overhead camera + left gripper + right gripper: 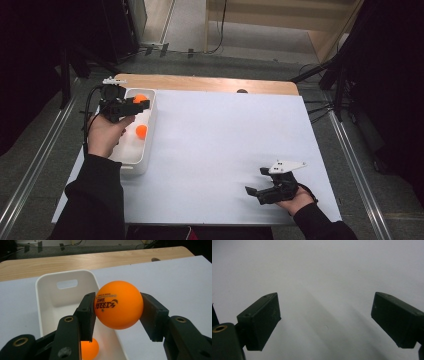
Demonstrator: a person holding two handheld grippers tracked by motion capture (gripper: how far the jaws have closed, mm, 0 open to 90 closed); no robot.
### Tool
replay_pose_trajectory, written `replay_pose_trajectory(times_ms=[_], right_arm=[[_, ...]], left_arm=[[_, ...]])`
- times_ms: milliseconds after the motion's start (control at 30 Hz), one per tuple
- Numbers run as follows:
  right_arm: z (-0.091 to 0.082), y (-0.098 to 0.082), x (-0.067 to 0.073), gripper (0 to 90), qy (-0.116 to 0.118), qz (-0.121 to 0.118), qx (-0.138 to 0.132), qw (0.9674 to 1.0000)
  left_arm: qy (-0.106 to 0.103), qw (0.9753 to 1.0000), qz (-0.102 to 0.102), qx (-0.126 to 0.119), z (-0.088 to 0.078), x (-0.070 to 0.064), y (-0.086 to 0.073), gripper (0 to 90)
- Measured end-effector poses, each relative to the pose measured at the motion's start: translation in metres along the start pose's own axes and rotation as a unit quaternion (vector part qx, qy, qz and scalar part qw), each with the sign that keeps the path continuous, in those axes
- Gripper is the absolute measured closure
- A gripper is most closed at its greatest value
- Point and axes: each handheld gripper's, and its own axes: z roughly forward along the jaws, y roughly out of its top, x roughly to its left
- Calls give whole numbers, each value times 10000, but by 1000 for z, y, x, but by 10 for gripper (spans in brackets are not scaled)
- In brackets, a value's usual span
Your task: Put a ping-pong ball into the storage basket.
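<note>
While the right hand-held gripper idles nearest the person, low over the bare white surface at its near right corner, its jaws stand spread wide with nothing between them; the right gripper view confirms blank sheet under both pads. Moving up the left side, the left hand-held gripper is the busy one: it pinches an orange ball squarely between its two black jaws, printed lettering facing the camera, and holds it above the white bin at the surface's left edge. Look down past that jaw and a second orange ball is already lying on the bin floor; the high view shows it too, near the bin's middle. Beyond the bin's handle cut-out, the wooden strip of the far edge and the floor behind are quiet.

So, as a judgement: one ball is in, one is gripped over the bin and needs only a release. No loose balls show anywhere on the sheet, so this drop looks like the last piece of work.
</note>
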Motion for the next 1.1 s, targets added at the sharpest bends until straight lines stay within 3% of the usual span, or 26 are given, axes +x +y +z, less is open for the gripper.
replay_pose_trajectory(times_ms=[367,967,1100], right_arm=[[0,0,0,73,-3,1,3,10000],[0,-1,-1,73,-29,-9,-1,10000],[0,-1,0,73,-28,17,4,10000]], left_arm=[[107,9998,-177,-55,6,8,-4,504],[504,9986,-145,-15,24,12,-8,504],[485,9987,-155,9,28,13,-9,504]])
